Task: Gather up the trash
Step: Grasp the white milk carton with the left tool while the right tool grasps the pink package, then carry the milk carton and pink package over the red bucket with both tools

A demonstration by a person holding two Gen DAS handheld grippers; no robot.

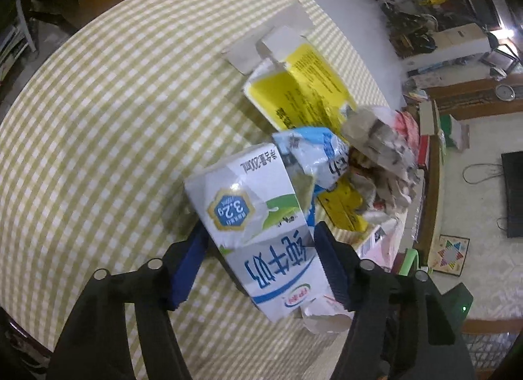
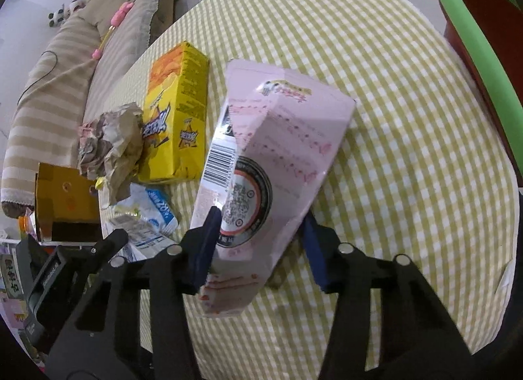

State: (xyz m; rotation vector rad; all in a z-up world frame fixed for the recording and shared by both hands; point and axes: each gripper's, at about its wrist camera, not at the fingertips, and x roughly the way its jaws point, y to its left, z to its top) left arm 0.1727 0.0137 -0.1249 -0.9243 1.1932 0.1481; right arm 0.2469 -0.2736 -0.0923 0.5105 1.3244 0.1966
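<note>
Left gripper (image 1: 261,249) pads bracket a white milk carton (image 1: 258,233): right pad touching its side, left pad just beside the other side, grip not certain. Carton is tilted over the checked table (image 1: 114,118). Past it a crushed blue-white carton (image 1: 313,154), yellow box (image 1: 304,92) and crumpled paper (image 1: 379,151) lie toward the table's right edge. Right gripper (image 2: 258,242) is clamped on a pink pouch (image 2: 274,151), mid-table. Green-rimmed bin (image 2: 477,36) at right edge.
</note>
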